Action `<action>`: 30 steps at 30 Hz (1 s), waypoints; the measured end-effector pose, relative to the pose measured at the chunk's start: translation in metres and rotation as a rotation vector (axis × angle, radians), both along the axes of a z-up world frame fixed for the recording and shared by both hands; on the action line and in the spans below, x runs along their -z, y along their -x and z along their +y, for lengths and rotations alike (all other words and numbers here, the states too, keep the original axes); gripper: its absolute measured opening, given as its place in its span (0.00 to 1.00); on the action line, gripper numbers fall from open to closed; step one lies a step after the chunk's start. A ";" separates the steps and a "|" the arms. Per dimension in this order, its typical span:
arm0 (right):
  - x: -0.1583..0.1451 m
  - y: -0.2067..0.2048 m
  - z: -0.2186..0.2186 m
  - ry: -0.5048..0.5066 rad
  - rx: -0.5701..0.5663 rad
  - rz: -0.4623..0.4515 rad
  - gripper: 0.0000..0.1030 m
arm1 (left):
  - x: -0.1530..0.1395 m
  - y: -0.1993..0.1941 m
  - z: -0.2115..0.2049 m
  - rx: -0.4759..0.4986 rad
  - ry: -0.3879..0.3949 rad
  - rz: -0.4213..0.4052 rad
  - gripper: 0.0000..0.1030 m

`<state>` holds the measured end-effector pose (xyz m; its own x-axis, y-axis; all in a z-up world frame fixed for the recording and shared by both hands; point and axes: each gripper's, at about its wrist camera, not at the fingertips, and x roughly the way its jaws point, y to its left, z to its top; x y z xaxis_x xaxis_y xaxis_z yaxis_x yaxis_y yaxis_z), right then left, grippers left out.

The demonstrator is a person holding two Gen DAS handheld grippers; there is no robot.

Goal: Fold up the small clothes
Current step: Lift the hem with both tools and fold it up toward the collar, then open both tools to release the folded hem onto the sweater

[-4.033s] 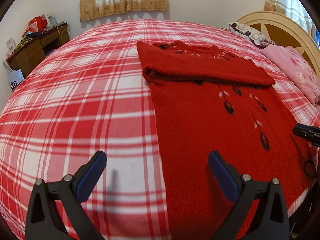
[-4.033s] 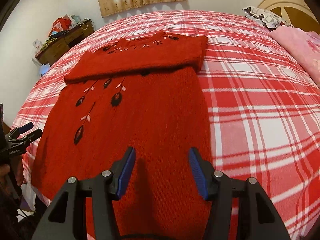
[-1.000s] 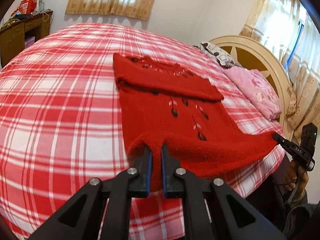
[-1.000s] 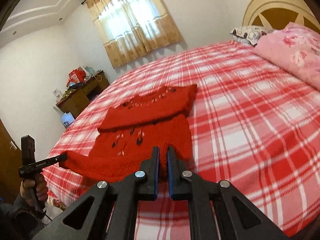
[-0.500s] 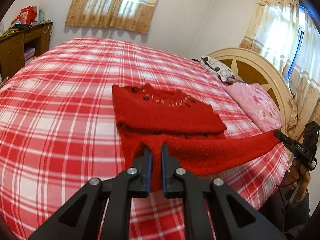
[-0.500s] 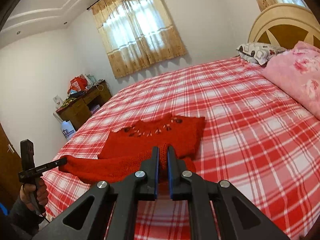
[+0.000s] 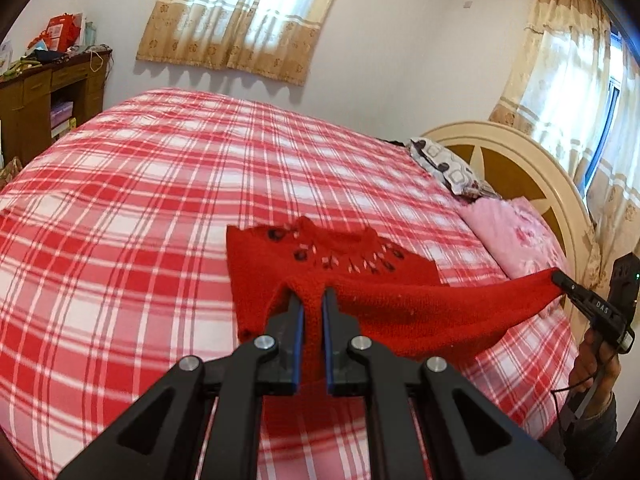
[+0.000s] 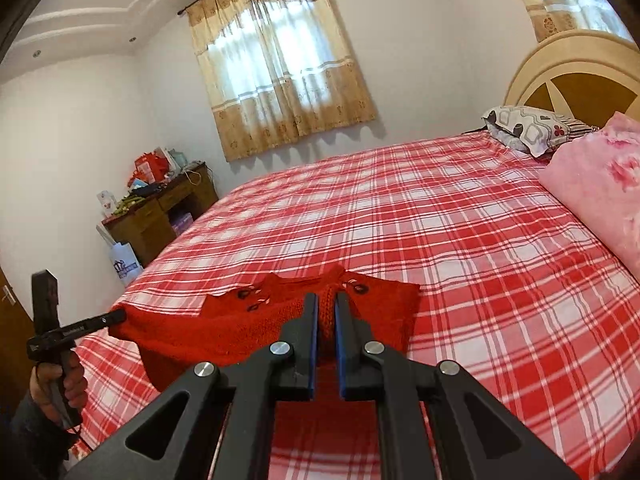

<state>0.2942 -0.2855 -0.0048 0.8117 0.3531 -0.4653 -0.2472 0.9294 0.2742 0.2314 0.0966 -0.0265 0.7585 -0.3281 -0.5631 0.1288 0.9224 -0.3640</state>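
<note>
A red knit sweater (image 7: pixel 320 260) with dark leaf embroidery lies on the red plaid bed (image 7: pixel 140 208); its top part is folded. My left gripper (image 7: pixel 313 300) is shut on one bottom corner of the sweater. My right gripper (image 8: pixel 326 307) is shut on the other bottom corner of the sweater (image 8: pixel 224 328). The hem (image 7: pixel 440 300) hangs stretched between them, lifted above the bed and carried over the folded upper part. The right gripper also shows at the right edge of the left wrist view (image 7: pixel 560 280), and the left gripper at the left of the right wrist view (image 8: pixel 116 316).
A pink quilt (image 7: pixel 520 236) and a patterned pillow (image 7: pixel 444 164) lie by the cream headboard (image 7: pixel 520 152). A wooden desk (image 8: pixel 160 212) with clutter stands by the far wall, a white bag (image 8: pixel 124 266) beside it. Curtained windows (image 8: pixel 280 60) are behind the bed.
Both grippers closed on the sweater's bottom corners, lifted the hem and carried it toward the collar. The lower body of the sweater now hangs folded over the upper part.
</note>
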 end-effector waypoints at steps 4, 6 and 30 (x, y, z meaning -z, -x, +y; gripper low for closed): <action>0.016 -0.032 0.004 0.020 0.016 0.046 0.07 | 0.003 -0.025 -0.002 -0.004 -0.023 0.006 0.08; 0.029 -0.051 0.005 0.030 0.027 0.080 0.07 | 0.010 -0.040 -0.002 -0.010 -0.028 0.025 0.08; 0.145 -0.115 0.095 0.472 -0.095 0.336 0.48 | 0.089 -0.065 0.000 -0.013 -0.299 0.095 0.78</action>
<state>0.4091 -0.1909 -0.1501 0.5677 0.1090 -0.8160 -0.3061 0.9481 -0.0863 0.2966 0.0965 -0.1152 0.7013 -0.1279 -0.7013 0.0945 0.9918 -0.0864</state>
